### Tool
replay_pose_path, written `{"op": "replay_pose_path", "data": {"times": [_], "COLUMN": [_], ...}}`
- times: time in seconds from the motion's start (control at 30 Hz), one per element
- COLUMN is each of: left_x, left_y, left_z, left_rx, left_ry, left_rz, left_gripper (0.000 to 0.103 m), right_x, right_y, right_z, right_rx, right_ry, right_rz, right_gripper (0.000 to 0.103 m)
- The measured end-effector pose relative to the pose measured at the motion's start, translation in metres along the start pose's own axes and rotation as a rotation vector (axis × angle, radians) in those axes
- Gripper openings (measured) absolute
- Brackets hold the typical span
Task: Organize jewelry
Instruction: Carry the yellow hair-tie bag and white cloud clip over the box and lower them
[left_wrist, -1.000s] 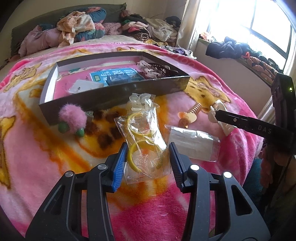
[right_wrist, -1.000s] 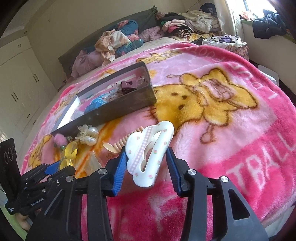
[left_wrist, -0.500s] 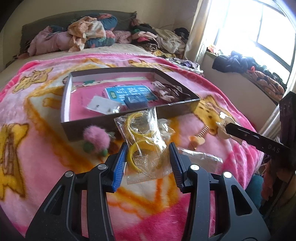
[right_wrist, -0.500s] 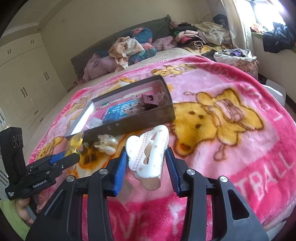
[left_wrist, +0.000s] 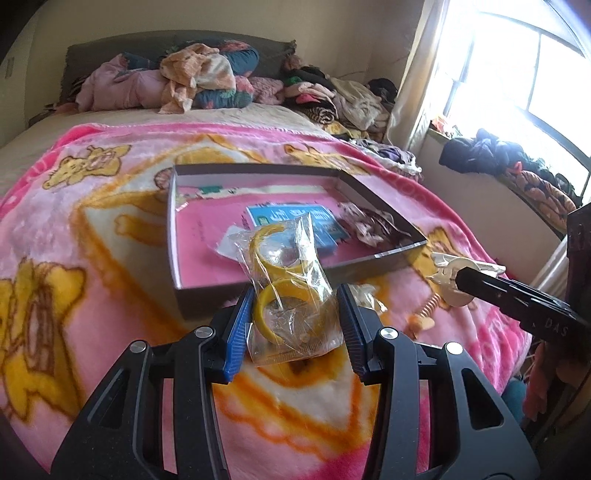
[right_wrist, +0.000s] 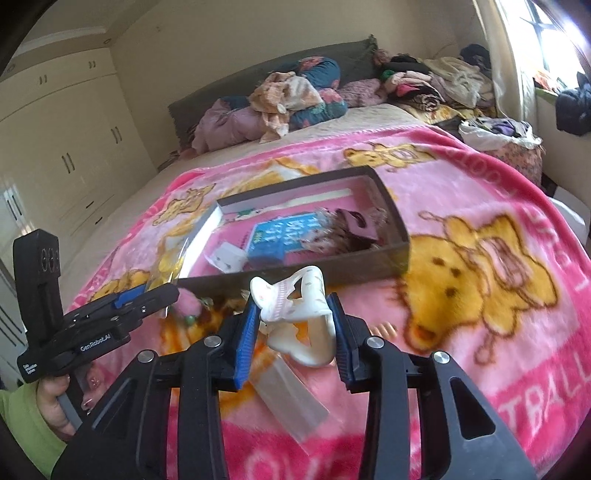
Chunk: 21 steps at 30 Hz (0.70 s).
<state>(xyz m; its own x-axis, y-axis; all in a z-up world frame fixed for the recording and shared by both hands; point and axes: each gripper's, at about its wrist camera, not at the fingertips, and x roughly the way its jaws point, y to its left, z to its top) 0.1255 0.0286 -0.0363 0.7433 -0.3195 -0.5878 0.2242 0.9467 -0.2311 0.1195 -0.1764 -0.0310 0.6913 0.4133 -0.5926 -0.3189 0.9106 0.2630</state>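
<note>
My left gripper is shut on a clear plastic bag of yellow bangles and holds it above the near wall of the dark tray. My right gripper is shut on a white hair claw clip, raised just short of the tray's front wall. The tray lies on the pink blanket and holds a blue card, a white card and a dark tangle of jewelry. The right gripper with the clip also shows in the left wrist view; the left gripper shows in the right wrist view.
On the blanket before the tray lie a pink pom-pom, a spiral hair piece and a flat clear packet. Piles of clothes cover the head of the bed. A window ledge with clothes runs along the right.
Both grippers have risen and moved forward toward the tray, each still holding its item. The bangle bag now hangs over the tray's near wall; the clip is closer to the tray.
</note>
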Motion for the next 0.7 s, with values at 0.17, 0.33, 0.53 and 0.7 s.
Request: {"op": "replay_pose_path", "data": {"times": [0.17, 0.33, 0.53, 0.7], "left_x": [0.002, 0.006, 0.014, 0.023], "left_y": [0.010, 0.017, 0.026, 0.030], "left_z": [0.011, 0.022, 0.035, 0.043], "left_rx": [-0.013, -0.026, -0.037, -0.045], "left_ry": [-0.021, -0.041, -0.055, -0.061], "left_rz": [0.004, 0.011, 0.023, 0.031], "left_gripper": [0.036, 0.036, 0.036, 0.036], "right_x": [0.011, 0.021, 0.030, 0.039], "right_y": [0.011, 0.018, 0.020, 0.019], "right_z": [0.016, 0.032, 0.047, 0.061], "right_rx": [-0.033, -0.057, -0.067, -0.070], "right_ry": [-0.002, -0.007, -0.017, -0.024], "right_rz": [0.007, 0.014, 0.014, 0.009], "right_gripper": [0.035, 0.035, 0.035, 0.035]}}
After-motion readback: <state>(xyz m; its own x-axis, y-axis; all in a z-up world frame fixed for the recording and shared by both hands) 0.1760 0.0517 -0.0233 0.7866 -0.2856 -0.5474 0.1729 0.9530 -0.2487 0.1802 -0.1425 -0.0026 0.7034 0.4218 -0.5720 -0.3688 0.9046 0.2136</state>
